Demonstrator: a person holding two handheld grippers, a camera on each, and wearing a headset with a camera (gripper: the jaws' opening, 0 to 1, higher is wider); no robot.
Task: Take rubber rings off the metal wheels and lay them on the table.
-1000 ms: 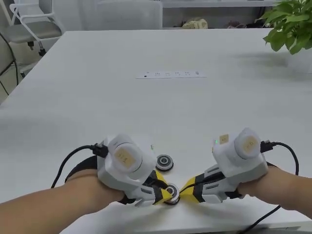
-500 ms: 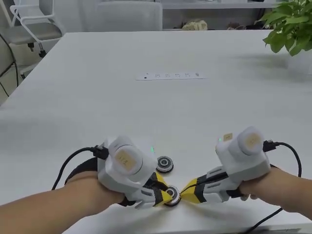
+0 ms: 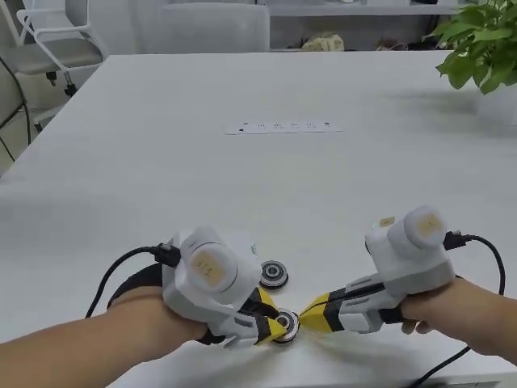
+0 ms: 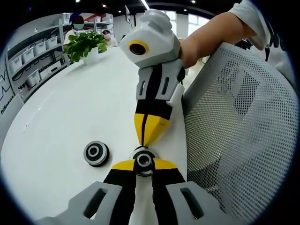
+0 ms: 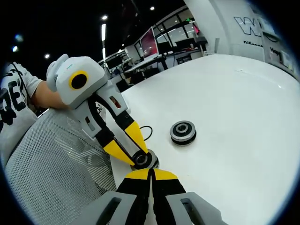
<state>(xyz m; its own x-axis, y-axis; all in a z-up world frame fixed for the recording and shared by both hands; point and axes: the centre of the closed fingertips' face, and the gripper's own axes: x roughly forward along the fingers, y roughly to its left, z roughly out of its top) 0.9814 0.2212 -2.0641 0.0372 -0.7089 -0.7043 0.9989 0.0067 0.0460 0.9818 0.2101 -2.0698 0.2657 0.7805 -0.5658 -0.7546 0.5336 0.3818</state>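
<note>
Up close at the near edge of a white table [image 3: 242, 178], two hand-held grippers w/ yellow tips meet nose to nose at a small metal wheel [image 3: 285, 323]. The left gripper [image 3: 277, 326] comes in from the left. In the left gripper view its jaws sit either side of the wheel, clamped on it, down at tabletop level. The right gripper [image 3: 306, 316] comes in from the right. Its jaws are pressed together, w/ only a thin seam between them, and the tips touch the wheel's rim opposite the left gripper. Can't tell whether any rubber is pinched between them.

A second wheel [image 3: 273, 273] lies flat on the table just beyond the pair, apart from both grippers, w/ a dark band [image 4: 87, 155] round its outside.

Farther back, mid-table, is a white power strip [image 3: 283, 125]. At the far right corner is a leafy green plant [image 3: 481, 40]. Both gripper views show a grey mesh chair back [image 4: 234, 117] beside the table edge.
</note>
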